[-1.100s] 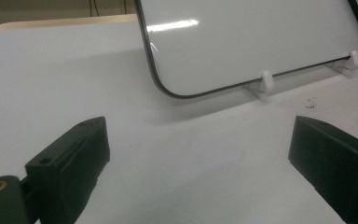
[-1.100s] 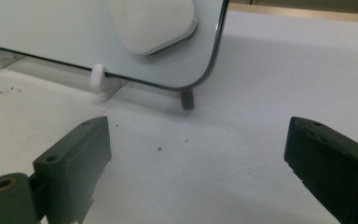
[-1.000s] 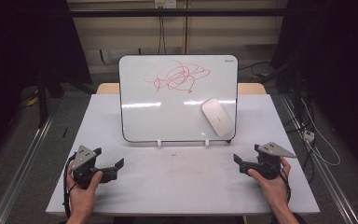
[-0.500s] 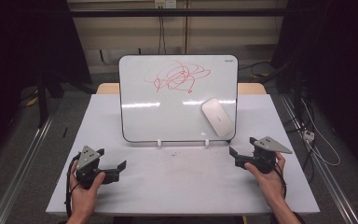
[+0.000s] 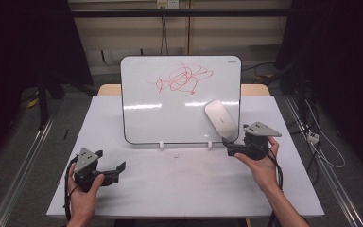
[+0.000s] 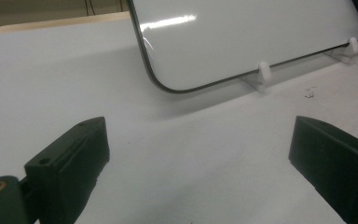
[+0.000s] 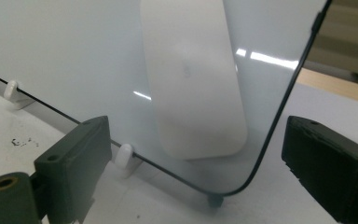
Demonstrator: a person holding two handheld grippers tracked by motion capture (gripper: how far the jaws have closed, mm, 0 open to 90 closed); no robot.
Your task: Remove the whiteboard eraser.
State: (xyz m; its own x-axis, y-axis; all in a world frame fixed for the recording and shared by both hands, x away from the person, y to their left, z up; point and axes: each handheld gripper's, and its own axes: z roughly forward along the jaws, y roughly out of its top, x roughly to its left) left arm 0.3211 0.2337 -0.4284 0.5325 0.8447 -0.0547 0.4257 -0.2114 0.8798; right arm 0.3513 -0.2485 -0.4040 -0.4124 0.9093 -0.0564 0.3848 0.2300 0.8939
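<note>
A whiteboard [image 5: 170, 118] stands upright on the white table [image 5: 189, 189], with a red scribble [image 5: 179, 78] near its top. A white oblong eraser [image 5: 220, 119] clings to its lower right part. My right gripper [image 5: 228, 146] hovers just off the board's lower right corner, pointing at it. In the right gripper view the eraser [image 7: 191, 79] sits straight ahead between the lines of the jaws. Those jaws have just been opening and stand open with nothing between them. My left gripper [image 5: 117, 171] rests at the table's front left, open and empty, facing the board's lower left corner [image 6: 168, 86].
Small white feet [image 5: 161, 144] prop the board's lower edge. A few dark specks [image 5: 176, 155] lie on the table in front of it. A wooden surface [image 5: 108, 89] shows behind the table. Cables [image 5: 316, 142] trail on the floor at the right.
My right gripper has moved up and towards the board's lower right corner. The left gripper has stayed where it was.
</note>
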